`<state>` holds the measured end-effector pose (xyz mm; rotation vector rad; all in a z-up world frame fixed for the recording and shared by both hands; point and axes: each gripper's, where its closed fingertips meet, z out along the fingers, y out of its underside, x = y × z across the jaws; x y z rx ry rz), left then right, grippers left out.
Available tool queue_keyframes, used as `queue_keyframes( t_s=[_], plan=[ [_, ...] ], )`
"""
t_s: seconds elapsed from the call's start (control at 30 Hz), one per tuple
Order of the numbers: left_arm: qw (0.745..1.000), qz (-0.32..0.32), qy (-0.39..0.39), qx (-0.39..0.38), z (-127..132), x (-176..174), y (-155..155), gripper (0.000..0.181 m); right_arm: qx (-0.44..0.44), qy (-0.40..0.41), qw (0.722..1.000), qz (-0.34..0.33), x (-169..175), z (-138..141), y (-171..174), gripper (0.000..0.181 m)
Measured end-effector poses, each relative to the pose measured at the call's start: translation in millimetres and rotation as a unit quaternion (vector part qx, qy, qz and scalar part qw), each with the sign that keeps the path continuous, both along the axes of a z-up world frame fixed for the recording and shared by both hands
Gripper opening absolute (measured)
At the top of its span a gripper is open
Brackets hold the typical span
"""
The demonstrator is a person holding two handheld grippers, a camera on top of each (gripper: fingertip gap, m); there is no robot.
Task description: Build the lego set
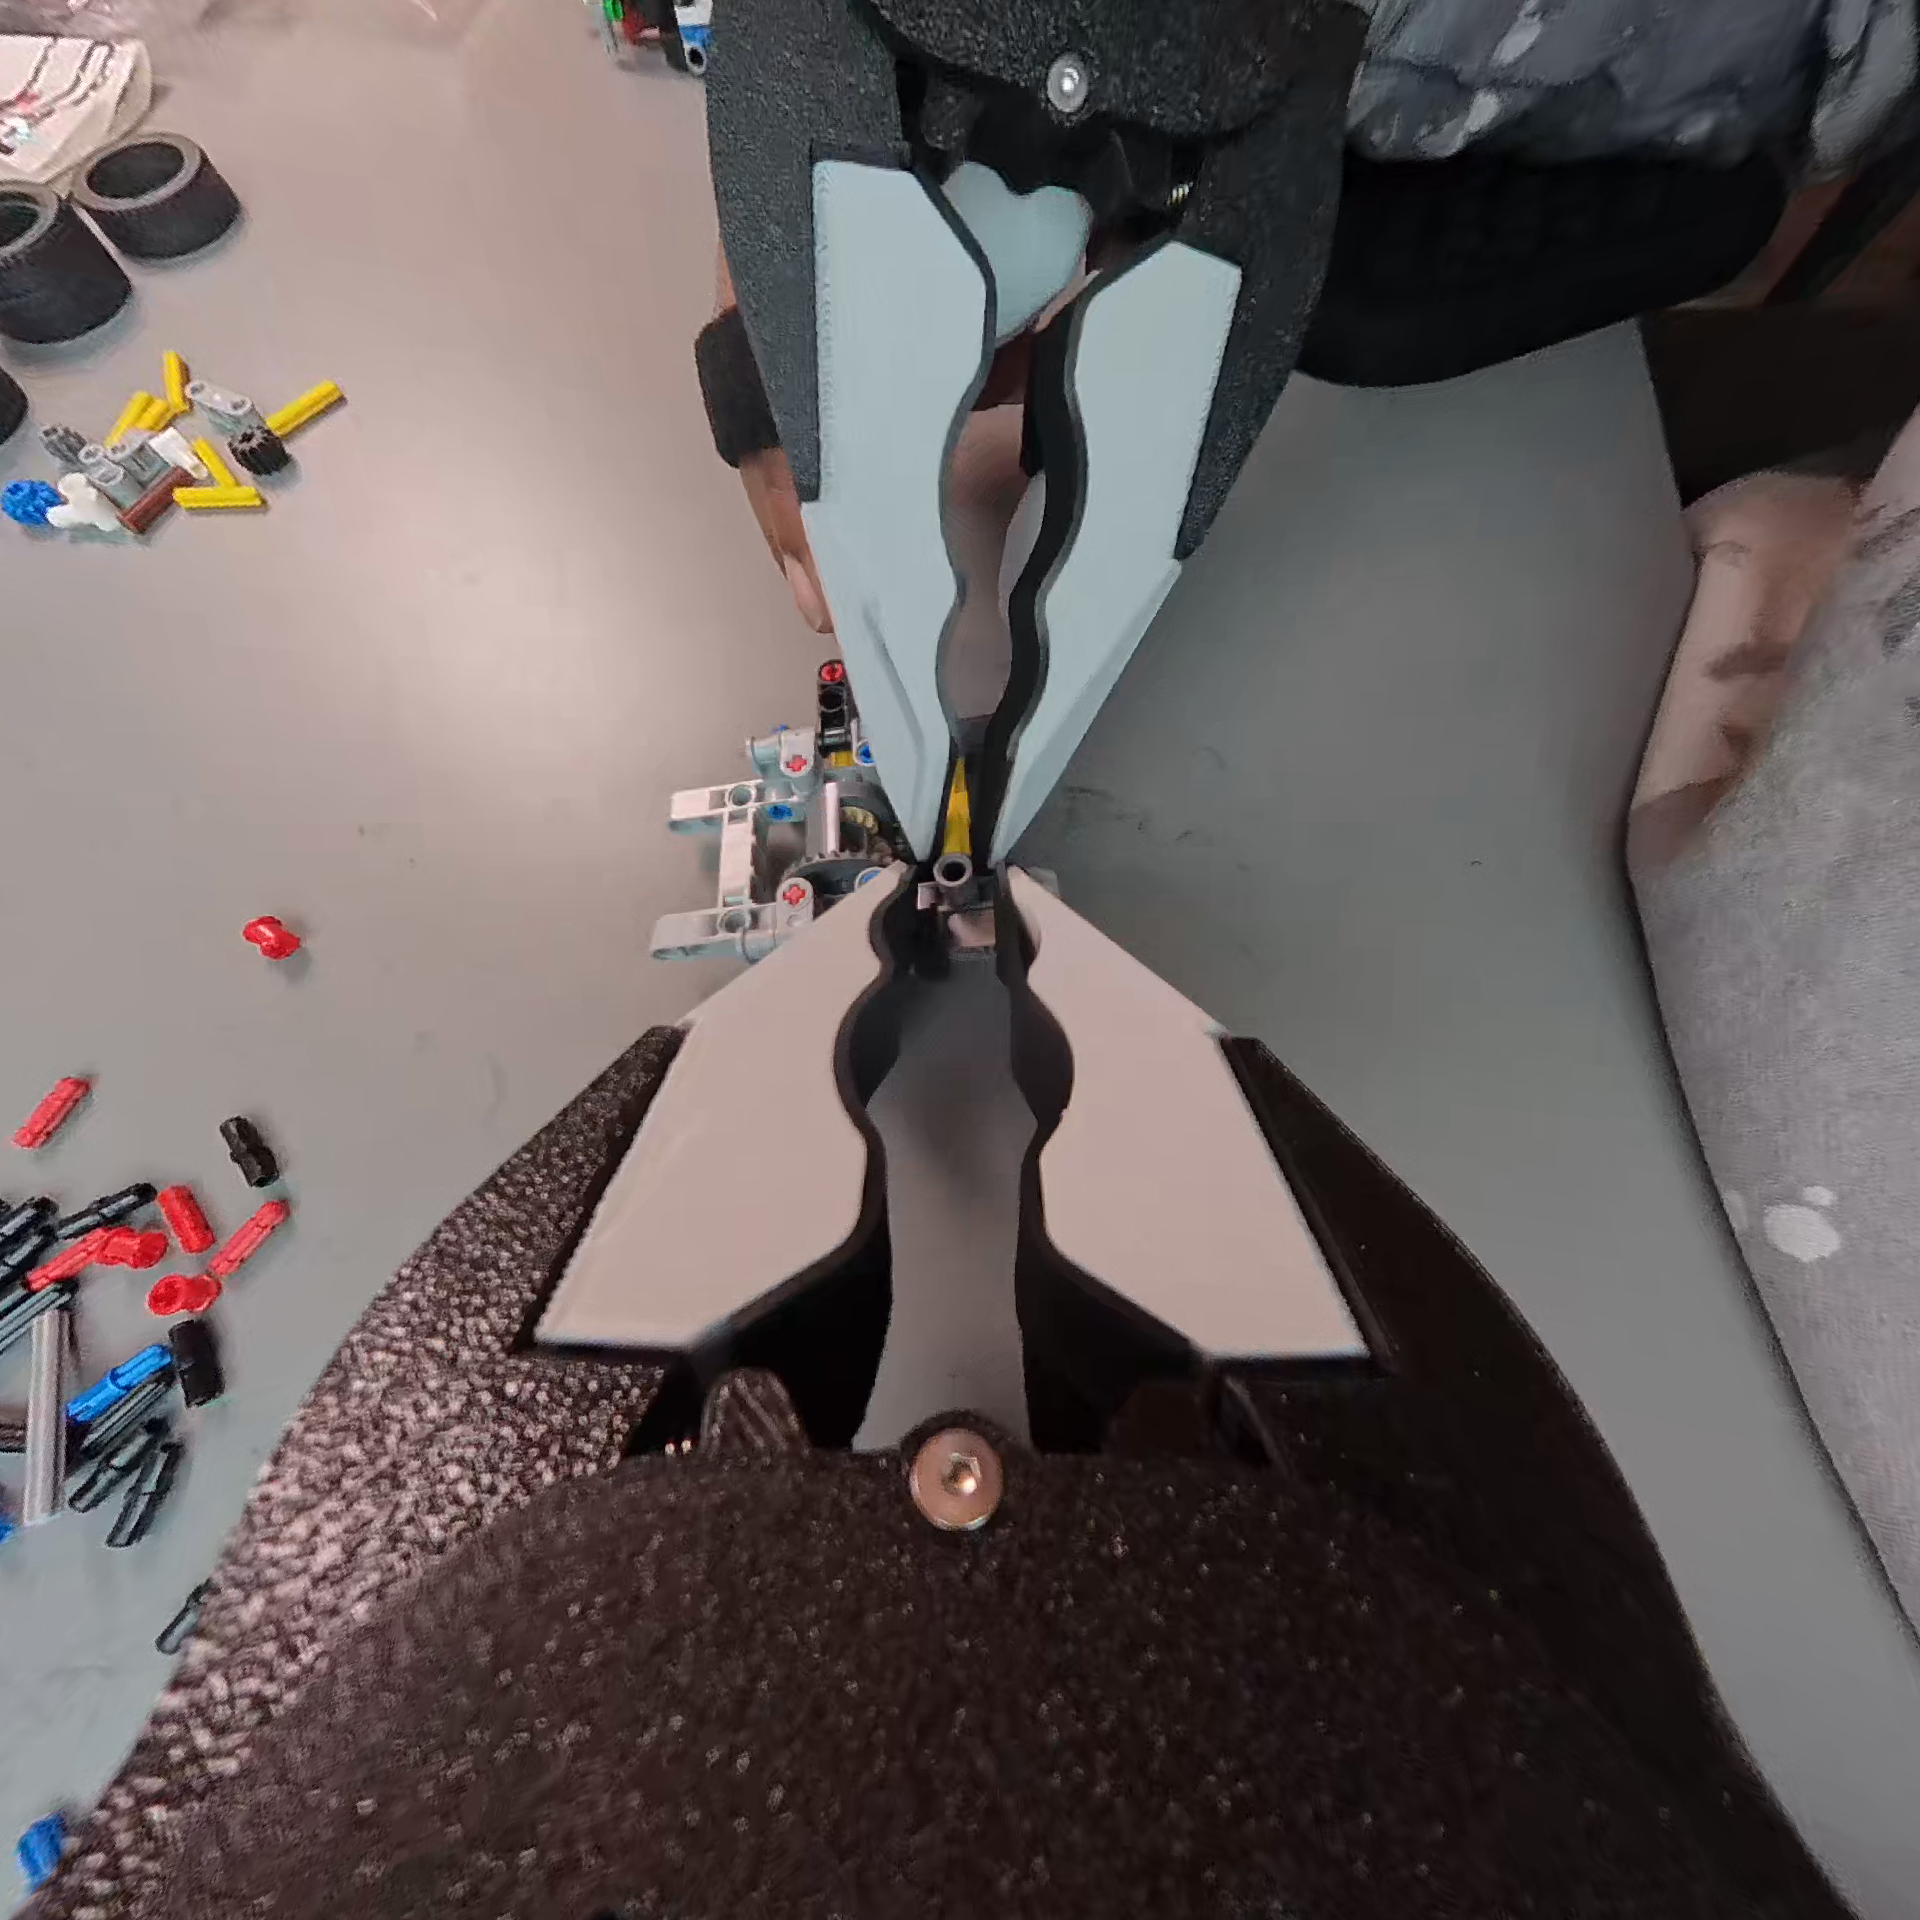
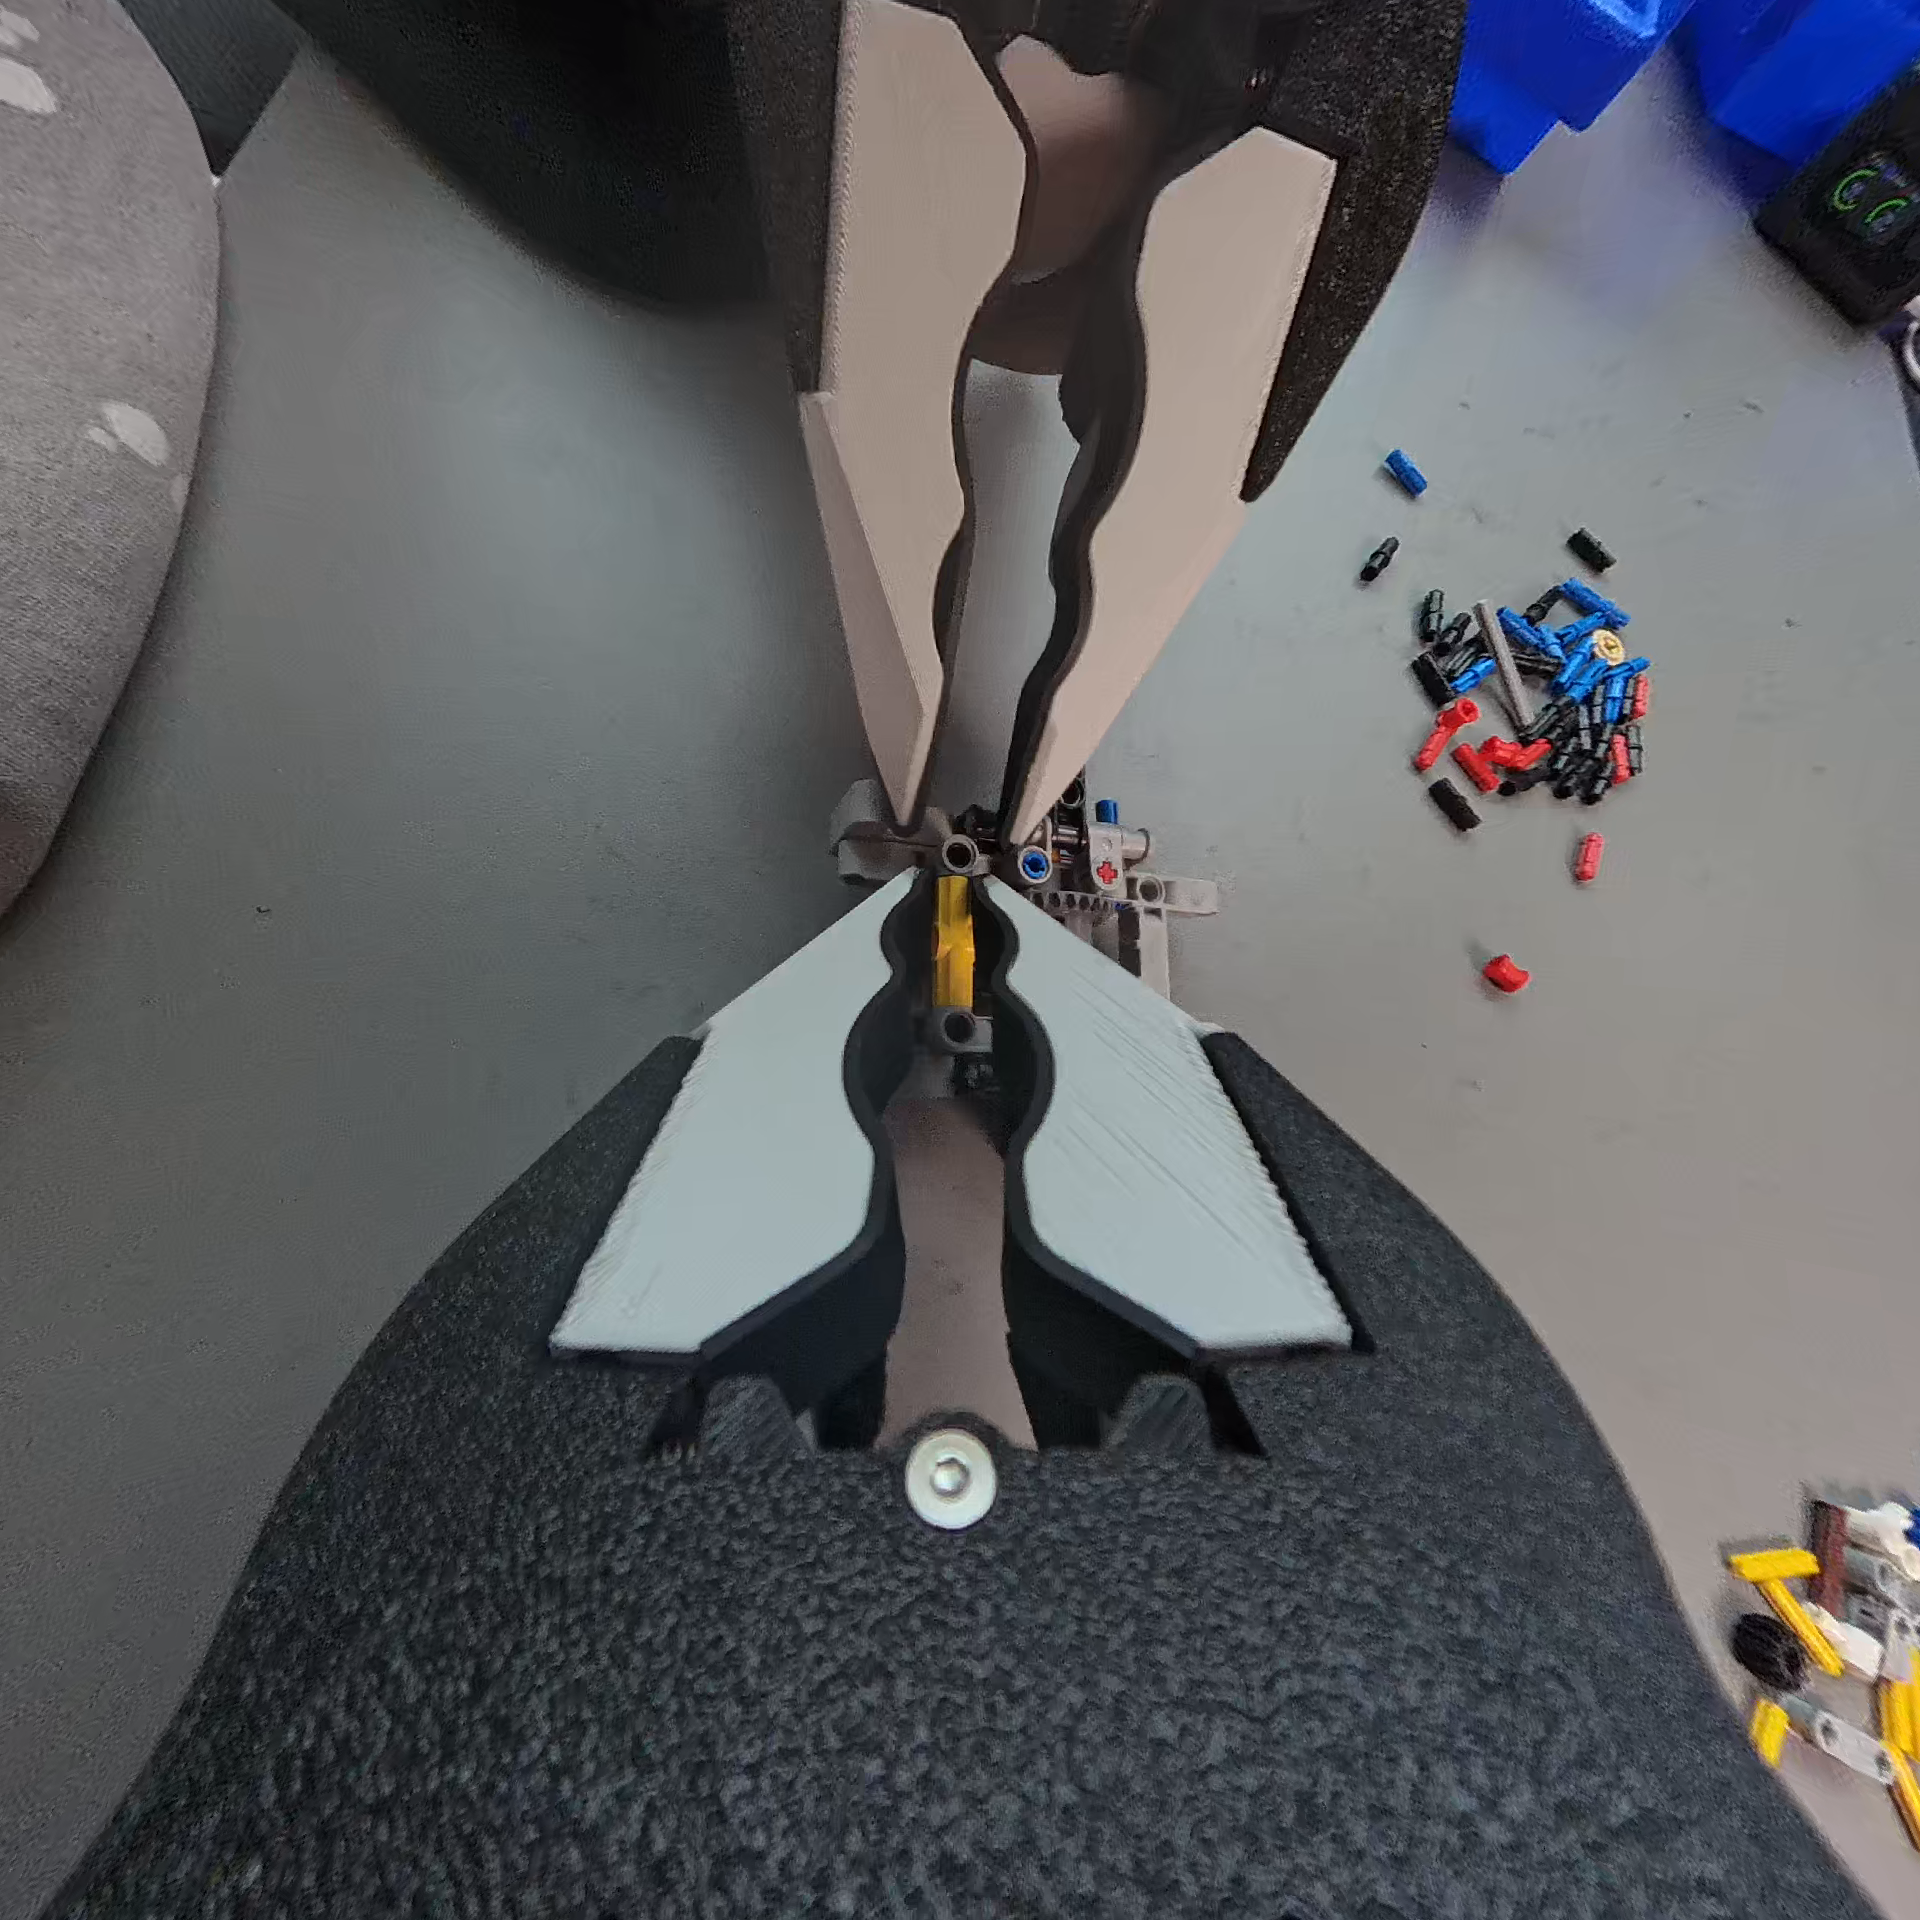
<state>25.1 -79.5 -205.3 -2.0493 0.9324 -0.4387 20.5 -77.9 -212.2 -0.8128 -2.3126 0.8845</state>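
Assembly: a partly built Lego Technic assembly of light grey beams, gears, blue pins and red axle ends sits on the grey table, pinched between the two grippers that meet tip to tip over it.
Yellow piece: a yellow piece runs lengthwise between the right gripper's fingers, with a dark grey connector at its far end, right where the two pairs of tips meet.
Right gripper: the right gripper, with pale blue-grey fingers, is closed around the yellow piece of the assembly.
Left gripper: the left gripper, with beige fingers, has its tips drawn in on the grey connector end of the same assembly; its jaws stand narrow, clamped on the build.
Red connector: one small red connector lies alone on the table near the assembly.
Pin pile: a loose heap of black, blue and red pins lies well apart from the build.
Yellow and grey parts: a cluster of yellow axles, grey connectors and small black gears lies farther off.
Tyres: black rubber tyres stand beyond that cluster.
Blue bins: blue plastic bins sit at the table's far edge in the right wrist view.
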Motion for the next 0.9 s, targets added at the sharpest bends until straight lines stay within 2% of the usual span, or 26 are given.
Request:
queue_keyframes(
  t_s=[0.03,0.4,0.73,0.9],
  plan=[
    [1.0,0.002,0.01,-0.004,-3.8,-0.6,0.2,0.014,-0.004,-0.003,1.0,0.003,0.2,-1.4,-2.8,0.005],
    [0.999,-0.007,0.053,-0.013,-10.9,3.3,-1.6,0.011,-0.02,-0.03,0.999,-0.003,5.3,-3.7,1.1,0.009],
    [0.995,-0.007,0.075,-0.06,-13.5,9.5,-7.1,0.012,-0.022,-0.043,0.999,0.008,8.2,-6.9,-6.2,0.007],
    [0.994,-0.013,0.086,-0.06,-14.9,8.6,-7.8,0.006,-0.029,-0.048,0.998,0.011,15.6,0.5,-0.5,0.014]
  ],
)
